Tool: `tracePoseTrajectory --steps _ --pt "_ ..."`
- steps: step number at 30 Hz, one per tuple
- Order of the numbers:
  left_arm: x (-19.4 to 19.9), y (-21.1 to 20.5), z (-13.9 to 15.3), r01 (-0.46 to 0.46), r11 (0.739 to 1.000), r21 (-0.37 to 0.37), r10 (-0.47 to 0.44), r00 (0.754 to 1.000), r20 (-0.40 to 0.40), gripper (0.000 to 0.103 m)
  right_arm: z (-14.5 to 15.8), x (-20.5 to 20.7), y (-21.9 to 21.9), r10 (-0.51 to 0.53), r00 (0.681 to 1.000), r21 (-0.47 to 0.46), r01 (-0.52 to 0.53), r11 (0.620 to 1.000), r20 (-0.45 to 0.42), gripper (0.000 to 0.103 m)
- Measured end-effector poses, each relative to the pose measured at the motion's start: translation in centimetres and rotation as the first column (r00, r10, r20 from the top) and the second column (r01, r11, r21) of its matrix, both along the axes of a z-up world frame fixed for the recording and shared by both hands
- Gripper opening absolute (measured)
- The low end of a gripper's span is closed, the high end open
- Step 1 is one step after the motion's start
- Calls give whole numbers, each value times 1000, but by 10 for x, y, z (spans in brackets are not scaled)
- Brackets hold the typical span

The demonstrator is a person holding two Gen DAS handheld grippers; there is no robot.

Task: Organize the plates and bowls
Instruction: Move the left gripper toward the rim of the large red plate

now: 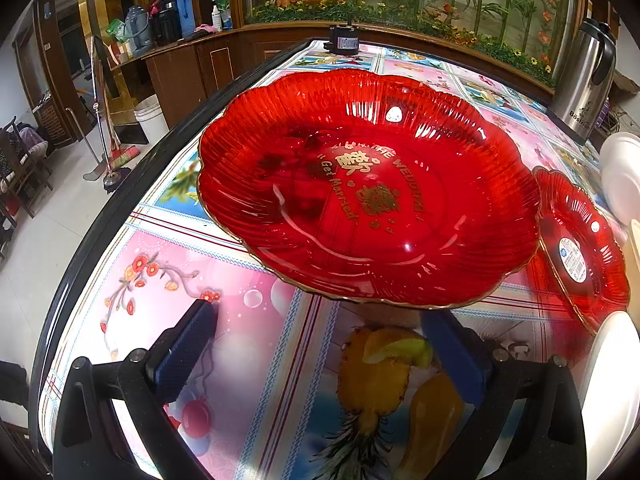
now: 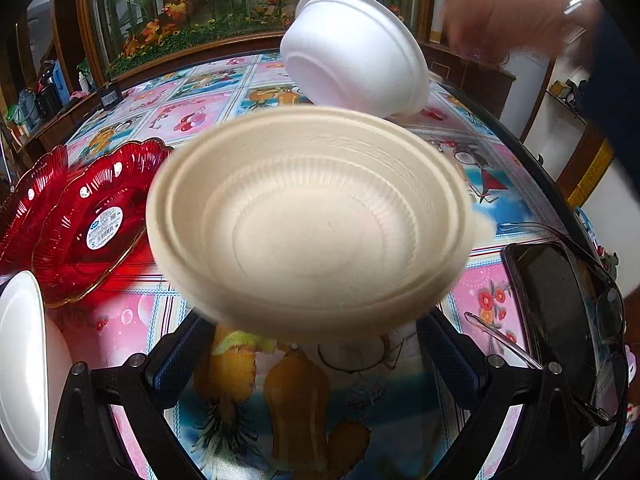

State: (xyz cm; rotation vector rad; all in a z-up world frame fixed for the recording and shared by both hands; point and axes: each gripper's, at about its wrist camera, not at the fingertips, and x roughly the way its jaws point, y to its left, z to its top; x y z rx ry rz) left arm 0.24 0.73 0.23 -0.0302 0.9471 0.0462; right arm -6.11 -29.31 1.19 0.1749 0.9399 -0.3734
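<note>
A large red scalloped plate [image 1: 368, 188] with gold lettering fills the left wrist view, lying on the patterned table [image 1: 240, 280]. My left gripper [image 1: 316, 312] is open at its near rim, with the right fingertip tucked under the rim. A second red plate [image 1: 580, 248] with a sticker lies to the right. In the right wrist view a cream bowl [image 2: 308, 224], tilted toward me and blurred, covers the tips of my open right gripper [image 2: 312, 320]. Behind it a white foam bowl [image 2: 352, 52] is tipped on its side. Both red plates [image 2: 92, 220] lie at the left.
A steel thermos [image 1: 588, 80] and a black device [image 1: 344, 42] stand at the table's far edge. Another white foam bowl [image 2: 20, 368] sits near left. A dark tray with glasses [image 2: 560, 312] lies right. A blurred hand [image 2: 504, 8] hovers top right.
</note>
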Motion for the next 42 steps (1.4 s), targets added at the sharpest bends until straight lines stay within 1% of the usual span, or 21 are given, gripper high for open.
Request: tracePoseTrajectory --steps 31,33,35,37,40,42 --pt "-1 0 -1 -10 1000 1 10 1000 1 103 -1 0 1 0 1000 1 0 1000 0 102" --pt "-1 0 -1 -11 1000 1 11 1000 1 103 0 1 2 32 999 5 -32 999 -10 102" --pt "-1 0 -1 -11 1000 0 11 1000 0 103 0 -1 3 102 995 11 -102 995 -14 103" --pt "-4 -1 -1 -3 1000 1 3 1000 -5 103 1 -3 5 149 988 26 -149 989 -30 103" --pt "-10 -2 1 43 999 -2 -43 999 -28 103 4 -11 5 217 976 97 -215 972 -12 103" --pt "-12 -2 2 49 999 -4 -49 998 -42 103 6 -18 3 233 972 138 -232 963 15 103"
